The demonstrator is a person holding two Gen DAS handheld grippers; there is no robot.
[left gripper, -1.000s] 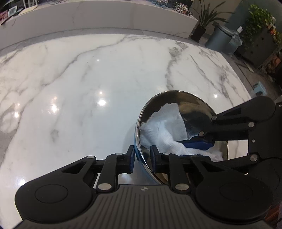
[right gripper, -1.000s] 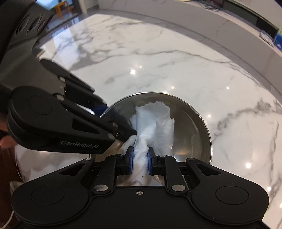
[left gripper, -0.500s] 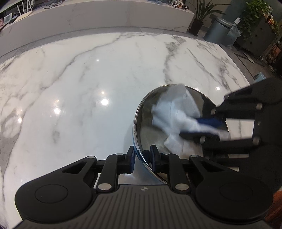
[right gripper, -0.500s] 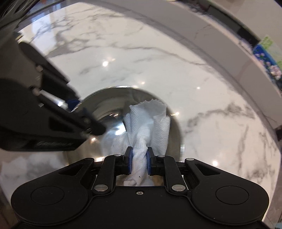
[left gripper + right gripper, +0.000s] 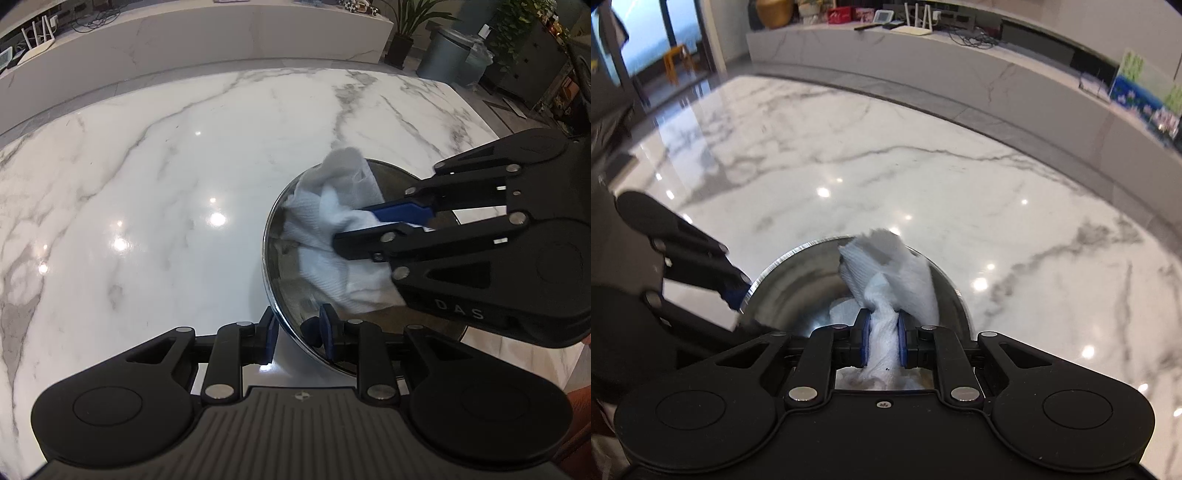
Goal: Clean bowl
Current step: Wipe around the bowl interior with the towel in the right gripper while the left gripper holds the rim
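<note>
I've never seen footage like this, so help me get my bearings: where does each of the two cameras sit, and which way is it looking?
Left wrist: on the left gripper, looking down along its fingers, which are opening astride the steel bowl rim; the right gripper crosses in.
Right wrist: on the right gripper, looking down into the bowl, fingers shut on the white paper towel; the left gripper shows at left.
Shared: bowl, towel, marble table.

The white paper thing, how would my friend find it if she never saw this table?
Look at the big white marble table. Near its edge sits one shiny metal bowl. The crumpled paper towel is inside it, pinched by the right tool; it is the only soft, wrinkly white thing there, sticking up past the rim.
</note>
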